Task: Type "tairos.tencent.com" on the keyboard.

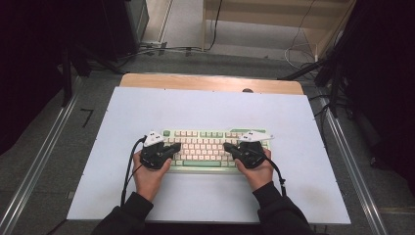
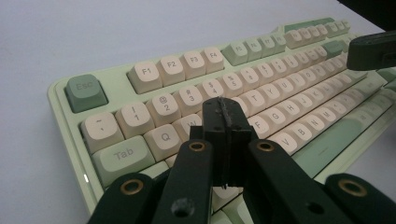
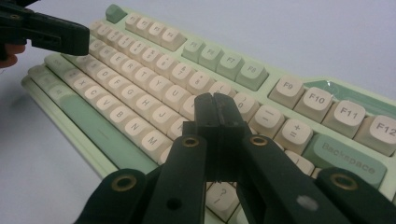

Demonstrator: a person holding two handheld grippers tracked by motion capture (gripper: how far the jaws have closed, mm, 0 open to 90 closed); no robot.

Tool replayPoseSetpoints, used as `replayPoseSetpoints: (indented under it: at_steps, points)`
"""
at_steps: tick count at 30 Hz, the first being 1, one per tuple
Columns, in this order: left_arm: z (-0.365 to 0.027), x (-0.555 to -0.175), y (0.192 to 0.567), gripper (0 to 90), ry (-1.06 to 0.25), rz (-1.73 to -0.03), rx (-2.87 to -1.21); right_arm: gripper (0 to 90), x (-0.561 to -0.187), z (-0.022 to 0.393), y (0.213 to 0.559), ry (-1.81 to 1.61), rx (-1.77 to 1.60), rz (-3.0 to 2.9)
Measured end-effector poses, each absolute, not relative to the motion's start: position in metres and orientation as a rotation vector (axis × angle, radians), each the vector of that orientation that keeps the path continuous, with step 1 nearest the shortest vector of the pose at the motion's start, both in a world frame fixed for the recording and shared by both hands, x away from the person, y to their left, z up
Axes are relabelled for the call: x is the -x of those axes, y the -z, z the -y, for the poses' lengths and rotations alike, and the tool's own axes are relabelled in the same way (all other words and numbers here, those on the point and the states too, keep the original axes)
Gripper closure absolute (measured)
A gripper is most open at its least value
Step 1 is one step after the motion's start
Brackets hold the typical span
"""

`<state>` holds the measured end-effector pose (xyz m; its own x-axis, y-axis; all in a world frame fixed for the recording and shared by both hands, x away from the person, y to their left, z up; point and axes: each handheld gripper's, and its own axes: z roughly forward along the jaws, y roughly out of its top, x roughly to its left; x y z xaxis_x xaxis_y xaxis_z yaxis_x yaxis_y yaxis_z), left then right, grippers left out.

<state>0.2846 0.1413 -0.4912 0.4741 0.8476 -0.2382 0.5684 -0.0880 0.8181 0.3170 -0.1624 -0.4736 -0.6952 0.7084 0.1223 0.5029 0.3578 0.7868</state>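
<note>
**Both grippers closed over the keyboard**

Grey floor with metal rails and trailing cables surrounds a wooden desk [image 1: 210, 81] covered by a pale blue-white mat [image 1: 210, 110]. Near the mat's middle, toward the person's side, lies a pale green keyboard [image 1: 208, 164] with cream keycaps and a few green ones, its long side running across the desk.

From the high view, the left gripper [image 1: 177, 146] comes over the keyboard's left end, pointing inward and held in the person's left hand [image 1: 147, 176]. Its fingers [image 2: 219, 116] are pressed fully together with nothing between them, the tips over the letter rows near W and E.

Mirroring it from the right end, the right gripper [image 1: 226, 146] sits in the right hand [image 1: 259, 175]. Its fingers [image 3: 215, 112] are likewise closed tight and empty, poised above the keys near O and P, left of Backspace. Whether either tip touches a key cannot be told.
</note>
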Motion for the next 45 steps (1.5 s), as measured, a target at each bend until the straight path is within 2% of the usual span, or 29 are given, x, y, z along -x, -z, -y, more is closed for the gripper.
replayPoseSetpoints:
  at_steps: [45]
  points:
    - [-0.142, -0.283, 0.491, 90.0, -0.367, -1.205, -1.771, 88.2, -0.308, 0.160, 0.487, -1.190, -1.092, -2.437]
